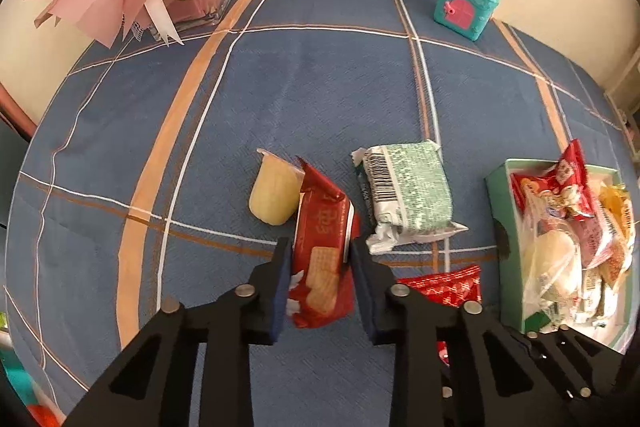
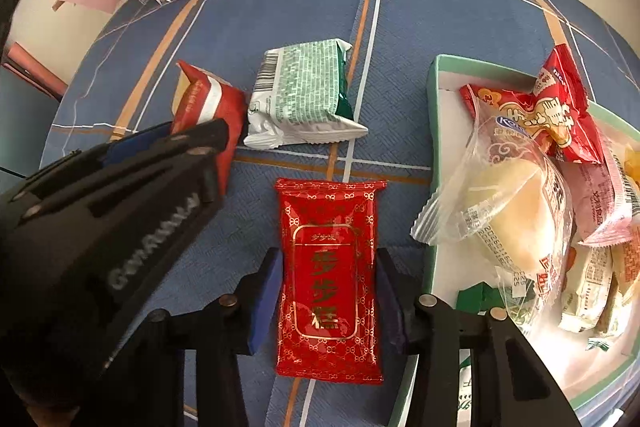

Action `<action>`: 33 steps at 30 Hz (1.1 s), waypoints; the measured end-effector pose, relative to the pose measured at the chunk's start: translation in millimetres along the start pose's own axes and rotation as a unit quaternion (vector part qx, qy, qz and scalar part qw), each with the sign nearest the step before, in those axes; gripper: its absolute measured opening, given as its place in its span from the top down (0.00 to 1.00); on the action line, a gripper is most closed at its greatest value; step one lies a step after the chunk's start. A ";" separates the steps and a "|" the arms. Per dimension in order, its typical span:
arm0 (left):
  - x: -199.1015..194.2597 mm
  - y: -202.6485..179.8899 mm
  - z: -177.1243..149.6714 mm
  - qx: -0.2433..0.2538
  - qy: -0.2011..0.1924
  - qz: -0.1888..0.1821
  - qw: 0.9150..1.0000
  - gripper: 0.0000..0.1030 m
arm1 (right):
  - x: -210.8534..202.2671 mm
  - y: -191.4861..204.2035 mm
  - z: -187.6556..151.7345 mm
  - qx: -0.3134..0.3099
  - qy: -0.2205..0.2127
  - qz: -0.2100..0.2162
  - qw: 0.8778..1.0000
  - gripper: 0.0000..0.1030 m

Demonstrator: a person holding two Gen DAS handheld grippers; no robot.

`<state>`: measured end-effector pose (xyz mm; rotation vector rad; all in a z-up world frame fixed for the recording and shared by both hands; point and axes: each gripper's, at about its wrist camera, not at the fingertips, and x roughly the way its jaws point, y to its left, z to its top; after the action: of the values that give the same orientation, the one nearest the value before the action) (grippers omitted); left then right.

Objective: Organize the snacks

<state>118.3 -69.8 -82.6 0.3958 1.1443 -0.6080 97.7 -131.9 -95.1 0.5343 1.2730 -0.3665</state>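
A: Left wrist view, item one: box (image 1: 498, 203), green walls, at the table's right side, already heaped with packets; a clear-wrapped pale bun (image 2: 516, 211) on top, spilling over its near wall, and a red cartoon packet (image 2: 544, 115) behind it.

B: Loose stock on the cloth (image 1: 320, 87)?

A: Green packet (image 1: 408, 191), flat, mid-table. Red pouch (image 2: 330, 275), flat, just beside the box. Cracker packet (image 1: 320, 255), red. Jelly cup (image 1: 274, 193), on its side, touching the cracker packet.

B: Grippers?

A: Left gripper (image 1: 320, 259): jaws closed on the cracker packet, which stands tilted, seemingly lifted. Right gripper (image 2: 328, 291): jaws apart, straddling the red pouch, not yet pinching.

B: Step in hand?

A: Likely pick-up of both red items. Next calls for closing the right jaws, then carrying each to the box, aiming for the gap behind the bun.
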 end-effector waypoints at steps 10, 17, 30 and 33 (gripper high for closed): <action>-9.0 6.2 -8.5 -0.040 0.002 -0.044 0.998 0.76 | -22.4 -6.6 -2.5 0.007 -0.023 0.021 0.999 0.53; -26.6 10.0 -8.3 -0.063 -0.012 -0.060 0.996 0.76 | -40.5 -17.3 -2.5 0.018 -0.036 0.039 0.998 0.53; -89.8 -3.9 -5.4 -0.065 -0.083 -0.067 0.992 0.76 | -96.1 -60.5 -11.3 0.039 -0.093 0.067 0.993 0.53; -96.9 -19.5 -6.1 -0.055 -0.088 -0.078 0.992 0.76 | -107.4 -77.8 -14.6 0.047 -0.106 0.064 0.991 0.53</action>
<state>74.3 -57.6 5.3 0.1558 1.0391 -0.6994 15.9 -191.2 -8.0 0.6369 1.0159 -0.3668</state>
